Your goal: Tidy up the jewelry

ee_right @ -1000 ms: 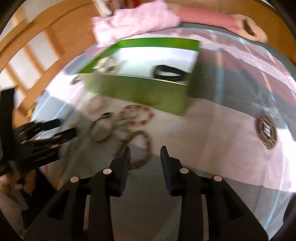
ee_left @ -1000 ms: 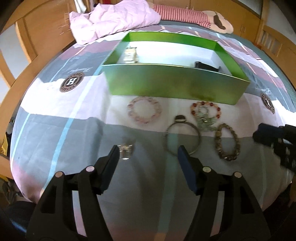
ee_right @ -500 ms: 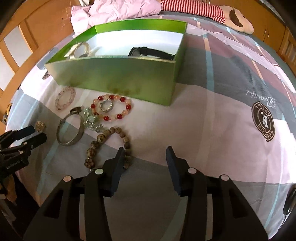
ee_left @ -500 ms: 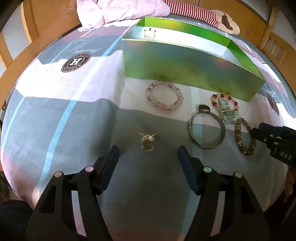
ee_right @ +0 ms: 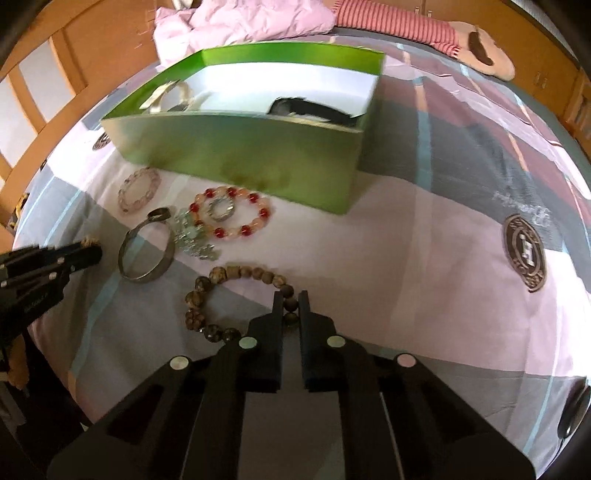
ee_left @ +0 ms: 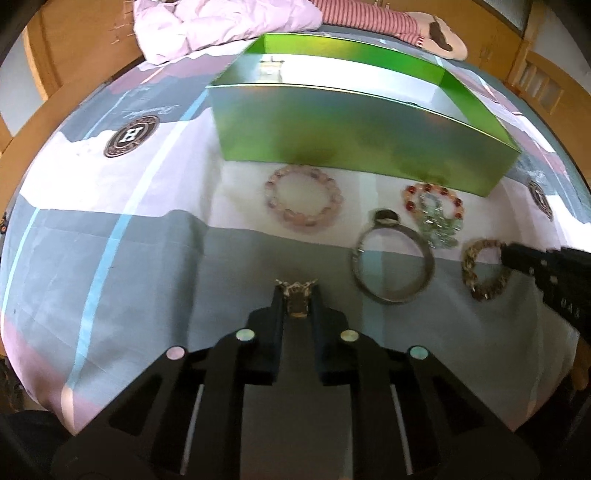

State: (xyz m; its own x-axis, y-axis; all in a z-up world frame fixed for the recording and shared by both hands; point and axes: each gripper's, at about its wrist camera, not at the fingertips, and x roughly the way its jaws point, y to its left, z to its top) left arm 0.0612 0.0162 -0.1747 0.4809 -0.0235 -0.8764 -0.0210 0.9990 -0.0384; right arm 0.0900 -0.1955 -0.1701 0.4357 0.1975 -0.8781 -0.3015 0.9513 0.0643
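Left wrist view shows the left gripper with its jaws pinching a small gold brooch down on the patterned bedsheet, in front of the green box. Between gripper and box lies a pink bead bracelet; to its right a metal bangle, a red-and-peach bead bracelet and a pale green crystal piece touching it.

From the right wrist camera, the right gripper has its jaws pressed onto one side of a brown bead bracelet, whose loop rests on the sheet toward the left. Inside the box lie a black band near the right end and a pale bracelet at the left end. A pink quilt is bunched behind the box.
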